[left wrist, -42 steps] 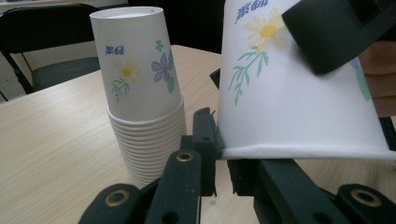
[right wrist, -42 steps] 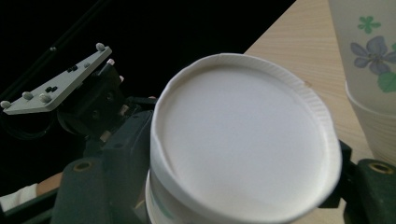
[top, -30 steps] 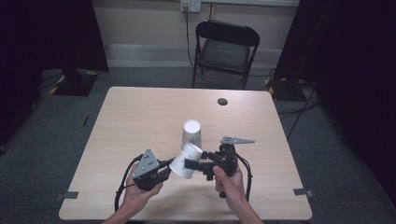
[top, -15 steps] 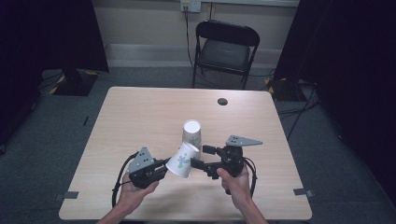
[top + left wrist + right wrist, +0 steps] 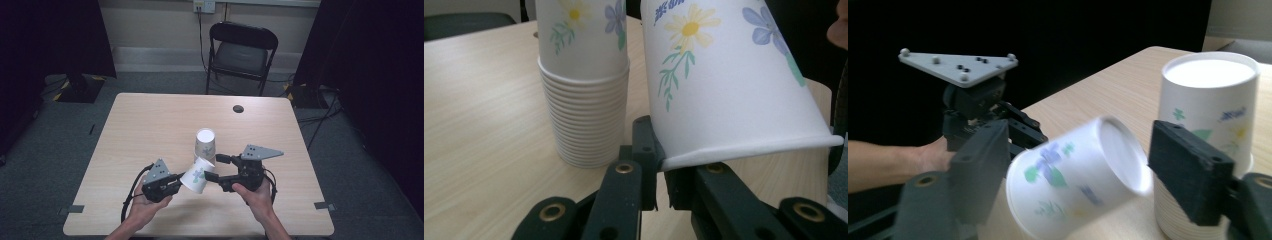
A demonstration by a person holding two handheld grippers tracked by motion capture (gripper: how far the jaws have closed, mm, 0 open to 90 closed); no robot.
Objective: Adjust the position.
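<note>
**Ana:** Paper cup (image 5: 196, 175) in the high view: it lies tilted between the two grippers, rim toward the left gripper (image 5: 172, 184), closed bottom toward the right gripper (image 5: 215, 167), just in front of the upside-down cup stack (image 5: 205, 145) on the desk (image 5: 150, 120).

**Ben:** And the left gripper view?

**Ana:** Its fingers (image 5: 639, 150) are clenched on the cup's rim (image 5: 744, 150), the wall pinched between them; the cup body rises up and away, beside the stack (image 5: 584, 100).

**Ben:** So the long axis runs from one gripper to the other. What about the right gripper view?

**Ana:** That one's fingers (image 5: 1193, 170) straddle the bottom end of the cup (image 5: 1073, 175). They have just been closing, the cup between them, but gaps are visible on both sides, so I judge them released. The left gripper (image 5: 1020, 132) holds the far end.

**Ben:** So the next move turns on the right fingers squeezing across that axis near the bottom
</note>
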